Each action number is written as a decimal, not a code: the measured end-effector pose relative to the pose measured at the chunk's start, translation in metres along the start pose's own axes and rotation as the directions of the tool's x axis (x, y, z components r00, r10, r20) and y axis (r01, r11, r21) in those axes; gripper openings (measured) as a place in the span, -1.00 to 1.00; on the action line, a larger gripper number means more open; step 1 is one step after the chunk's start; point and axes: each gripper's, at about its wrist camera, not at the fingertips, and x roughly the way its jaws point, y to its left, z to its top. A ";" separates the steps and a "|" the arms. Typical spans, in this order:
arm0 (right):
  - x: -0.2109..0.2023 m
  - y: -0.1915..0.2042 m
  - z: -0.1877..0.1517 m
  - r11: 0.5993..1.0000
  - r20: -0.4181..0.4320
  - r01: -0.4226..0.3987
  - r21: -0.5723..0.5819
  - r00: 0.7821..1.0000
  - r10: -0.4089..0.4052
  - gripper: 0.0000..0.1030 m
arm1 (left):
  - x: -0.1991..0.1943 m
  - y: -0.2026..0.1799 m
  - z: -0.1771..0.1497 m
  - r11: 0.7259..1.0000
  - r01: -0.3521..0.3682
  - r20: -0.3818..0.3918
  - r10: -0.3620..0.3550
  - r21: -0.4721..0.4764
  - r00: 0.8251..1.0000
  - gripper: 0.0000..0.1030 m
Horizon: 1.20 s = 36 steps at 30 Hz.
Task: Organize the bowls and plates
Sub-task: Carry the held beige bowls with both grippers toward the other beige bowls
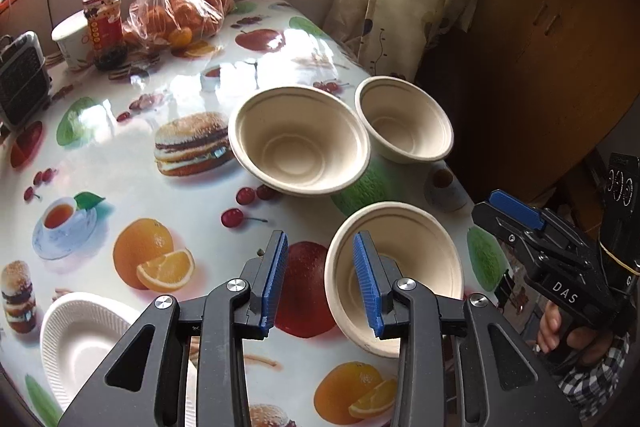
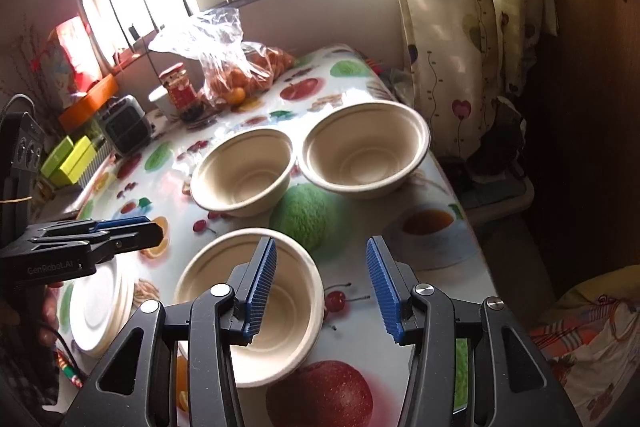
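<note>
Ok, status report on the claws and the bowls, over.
Both claws open, left, right, holding nothing. Three bowls apart on table, nearest below the claws. Plates stacked left. Nothing in the way.

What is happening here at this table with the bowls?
A person holds a gripper in each hand over the table. Both the left gripper and the right gripper are open and hold nothing. Three beige bowls stand separately; the nearest bowl lies below them. White plates sit stacked nearby.

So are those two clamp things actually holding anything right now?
No. Both the left gripper and the right gripper have open jaws with nothing between the pads; the nearest bowl sits on the table below.
</note>
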 end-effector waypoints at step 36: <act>0.100 0.035 0.043 0.989 -0.133 -0.094 0.117 0.985 0.109 -0.23 | 0.091 0.069 0.103 1.000 0.016 -0.049 -0.017 -0.011 0.999 -0.30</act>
